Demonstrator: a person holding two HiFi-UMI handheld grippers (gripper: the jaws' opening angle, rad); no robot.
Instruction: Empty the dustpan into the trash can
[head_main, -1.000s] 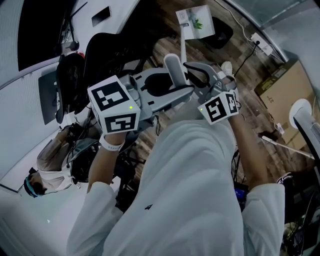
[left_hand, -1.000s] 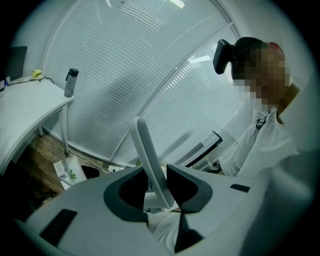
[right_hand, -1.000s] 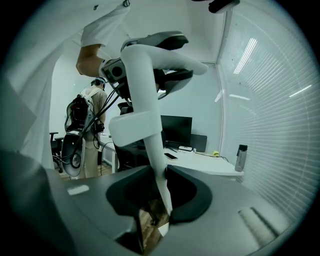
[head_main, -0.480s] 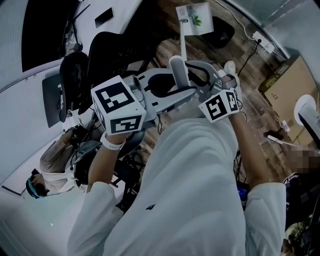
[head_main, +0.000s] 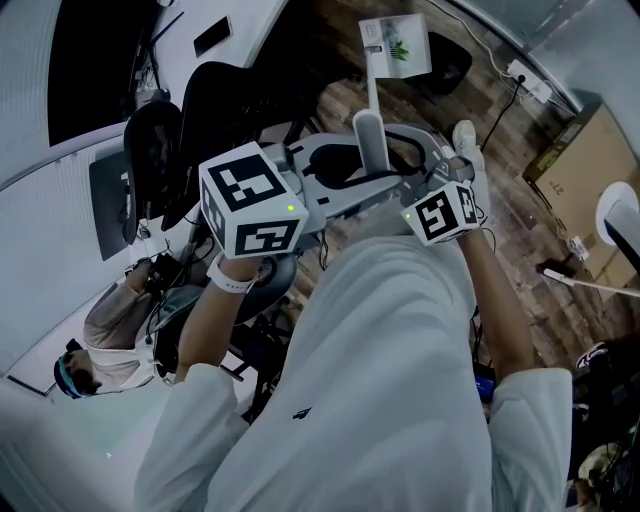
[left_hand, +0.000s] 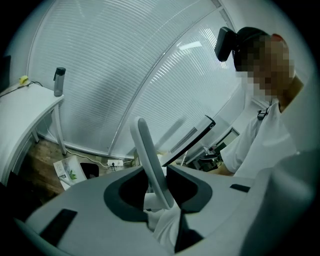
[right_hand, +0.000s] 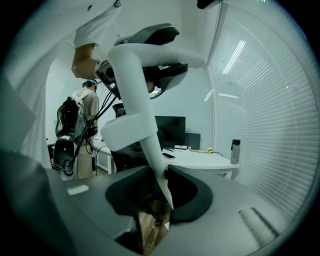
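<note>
In the head view a grey-white dustpan handle (head_main: 368, 145) stands upright in front of my chest. Its thin pole runs down to a white pan with green print (head_main: 395, 45) near the wood floor. A dark bin-like thing (head_main: 445, 62) sits right beside the pan. My left gripper (head_main: 335, 190) comes in from the left and is shut on the handle (left_hand: 150, 165). From the right, my right gripper (head_main: 405, 165) is also shut on the handle, whose white lower edge (right_hand: 162, 185) lies between its jaws. The pan's inside is hidden.
A black office chair (head_main: 215, 110) stands close on the left, with a person wearing a backpack (head_main: 110, 320) beyond it. A cardboard box (head_main: 580, 170) and a power strip (head_main: 520, 80) lie at the right. A white desk (right_hand: 200, 157) carries a bottle (right_hand: 235, 150).
Both grippers and the handle between them have drifted a little to the right in the head view. Both grips look the same.
</note>
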